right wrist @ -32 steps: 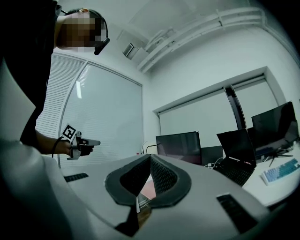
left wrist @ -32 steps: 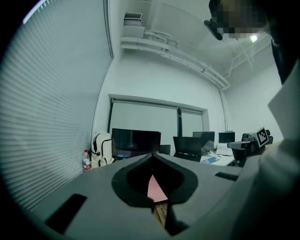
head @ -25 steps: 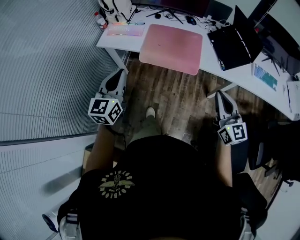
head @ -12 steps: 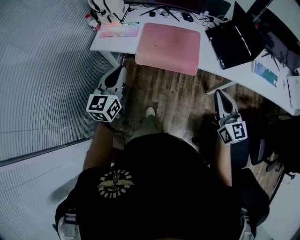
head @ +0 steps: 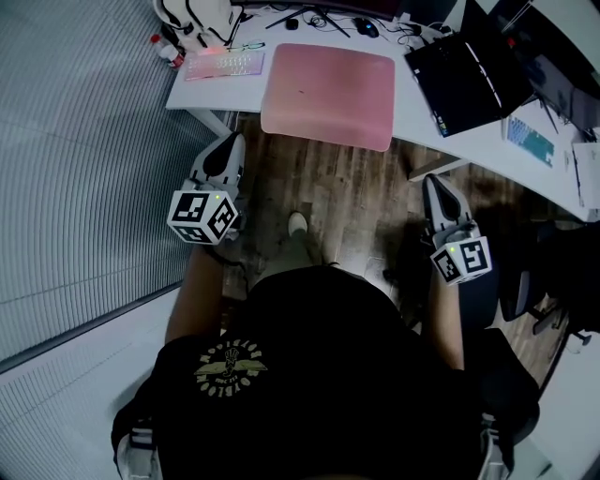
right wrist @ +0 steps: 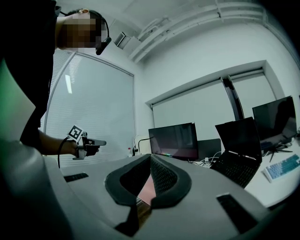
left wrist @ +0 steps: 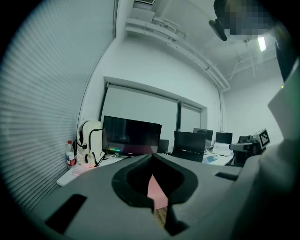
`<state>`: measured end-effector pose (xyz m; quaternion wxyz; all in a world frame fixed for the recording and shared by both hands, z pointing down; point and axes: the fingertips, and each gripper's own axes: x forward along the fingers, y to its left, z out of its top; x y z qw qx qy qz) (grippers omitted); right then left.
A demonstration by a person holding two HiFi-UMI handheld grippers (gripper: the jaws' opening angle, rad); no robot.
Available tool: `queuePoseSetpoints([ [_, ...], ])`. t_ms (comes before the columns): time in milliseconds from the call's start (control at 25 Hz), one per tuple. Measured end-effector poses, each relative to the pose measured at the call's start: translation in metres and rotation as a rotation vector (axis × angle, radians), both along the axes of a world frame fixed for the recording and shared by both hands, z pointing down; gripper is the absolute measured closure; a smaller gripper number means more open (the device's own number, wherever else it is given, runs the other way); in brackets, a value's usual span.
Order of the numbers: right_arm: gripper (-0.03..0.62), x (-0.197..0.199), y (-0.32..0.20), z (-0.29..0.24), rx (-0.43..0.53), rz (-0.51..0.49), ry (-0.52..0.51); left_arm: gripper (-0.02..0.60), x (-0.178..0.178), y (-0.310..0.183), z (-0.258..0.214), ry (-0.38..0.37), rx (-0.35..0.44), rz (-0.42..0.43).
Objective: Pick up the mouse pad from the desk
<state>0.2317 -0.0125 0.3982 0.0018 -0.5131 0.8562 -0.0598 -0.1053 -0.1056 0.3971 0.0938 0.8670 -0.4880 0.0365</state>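
Note:
A pink mouse pad (head: 328,94) lies on the white desk (head: 417,117), its near edge hanging a little over the desk's front. A sliver of that pink mouse pad (left wrist: 154,189) shows past the jaws in the left gripper view, and again (right wrist: 146,189) in the right gripper view. My left gripper (head: 228,142) is shut and empty, held over the floor just short of the desk's left corner. My right gripper (head: 433,181) is shut and empty too, below the desk edge to the right of the pad.
A pink-lit keyboard (head: 223,64), a white backpack (head: 202,13) and a bottle (head: 165,52) sit at the desk's left end. A black laptop (head: 469,75) is right of the pad, a monitor (left wrist: 131,136) behind it. Ribbed blinds (head: 84,159) line the left.
Both grippers have moved forward toward the desk, still shut. The desk and pad now sit nearer the view's left, with the pad closer to the left gripper.

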Motion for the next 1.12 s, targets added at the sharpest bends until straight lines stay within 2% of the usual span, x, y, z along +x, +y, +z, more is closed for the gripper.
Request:
queuePoseSetpoints([
  [560,0.592,0.000,-0.051,-0.022,0.018,0.051,0.044,0.574,0.013,-0.061,0.000,0.031,-0.003,0.072],
  [800,0.592,-0.005,-0.071,-0.040,0.054,0.107,0.029,0.574,0.007,-0.089,0.004,0.046,-0.009,0.118],
  [1120,0.592,-0.016,-0.095,-0.058,0.090,0.178,0.064,0.574,-0.005,-0.124,0.008,0.058,0.002,0.177],
])
